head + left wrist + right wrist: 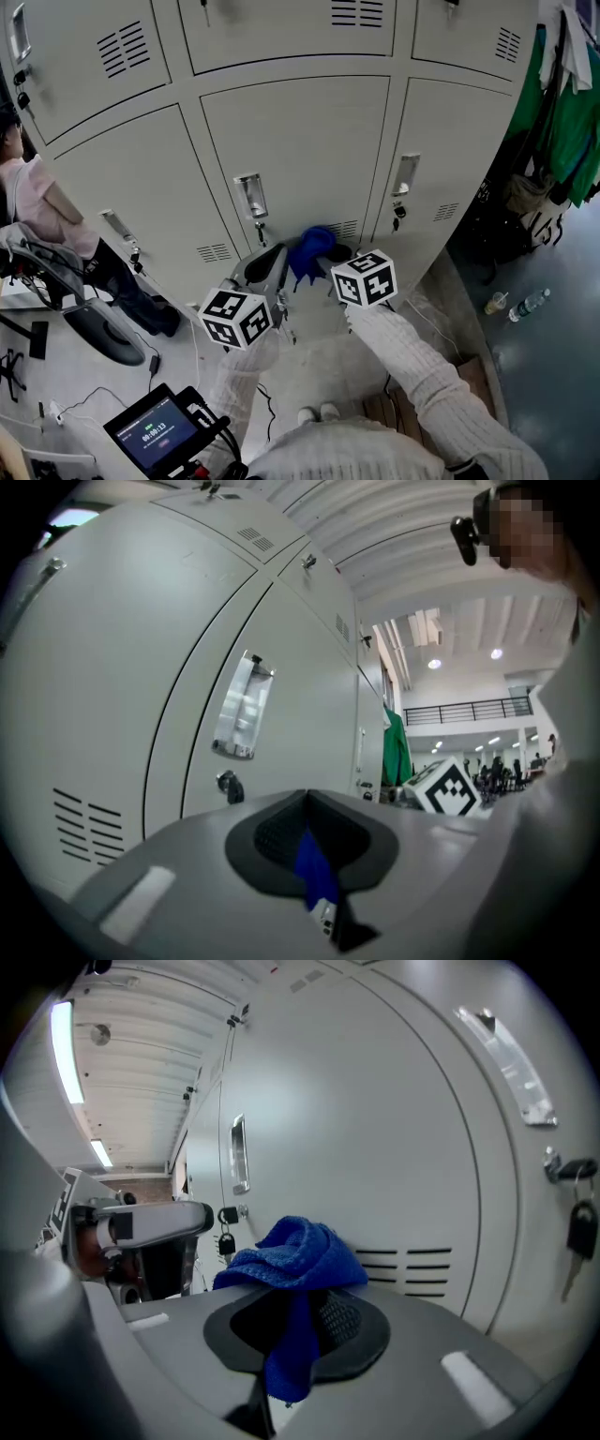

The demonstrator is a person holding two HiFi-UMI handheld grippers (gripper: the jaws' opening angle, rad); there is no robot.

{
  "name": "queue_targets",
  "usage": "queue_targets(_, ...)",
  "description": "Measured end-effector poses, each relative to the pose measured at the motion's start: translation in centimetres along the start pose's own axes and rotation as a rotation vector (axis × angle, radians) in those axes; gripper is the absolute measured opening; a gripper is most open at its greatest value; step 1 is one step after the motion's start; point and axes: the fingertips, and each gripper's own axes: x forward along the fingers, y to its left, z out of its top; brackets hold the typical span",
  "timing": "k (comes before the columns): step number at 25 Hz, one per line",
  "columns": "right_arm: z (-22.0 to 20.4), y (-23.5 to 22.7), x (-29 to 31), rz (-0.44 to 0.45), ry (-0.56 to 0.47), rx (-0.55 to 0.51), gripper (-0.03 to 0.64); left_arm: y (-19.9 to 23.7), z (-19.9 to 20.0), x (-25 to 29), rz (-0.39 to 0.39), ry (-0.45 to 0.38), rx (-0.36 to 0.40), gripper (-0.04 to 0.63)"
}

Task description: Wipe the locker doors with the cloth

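Pinching the blue cloth (pixel 298 1252) in my right claw (pixel 302 1321), I had its bunch near the middle locker door's (pixel 300 150) bottom edge, by the vents (pixel 343 228). My left claw (pixel 314 855) was closed on its labelled corner.

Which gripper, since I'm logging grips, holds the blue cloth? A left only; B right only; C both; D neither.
C: the right gripper has the blue cloth bunched between its jaws, and the left gripper pinches a strip of it.

Bunched blue cloth (pixel 314 248), pinched in the right tool (pixel 305 1321), close to shut grey locker doors (pixel 300 141) with vents
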Motion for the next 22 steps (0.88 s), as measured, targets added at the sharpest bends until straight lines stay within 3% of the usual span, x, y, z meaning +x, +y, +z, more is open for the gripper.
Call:
queue_targets(6,7.6,-1.3,-4.6,-0.009,-0.182,-0.019,0.051,-1.8,4.0,1.8,-0.062,-0.065,0.053,0.006)
queue_targets(13,18.9,-2.3,-10.5,-0.072,-0.406,-0.157,0.051,-4.8,9.4,3.9,-0.146,-0.165,0.138,0.006)
queue_targets(22,27.6,-2.8,-13.6,-0.144,-0.542,-0.288,0.052,-7.7,15.6,5.0,-0.218,-0.265,0.251,0.006)
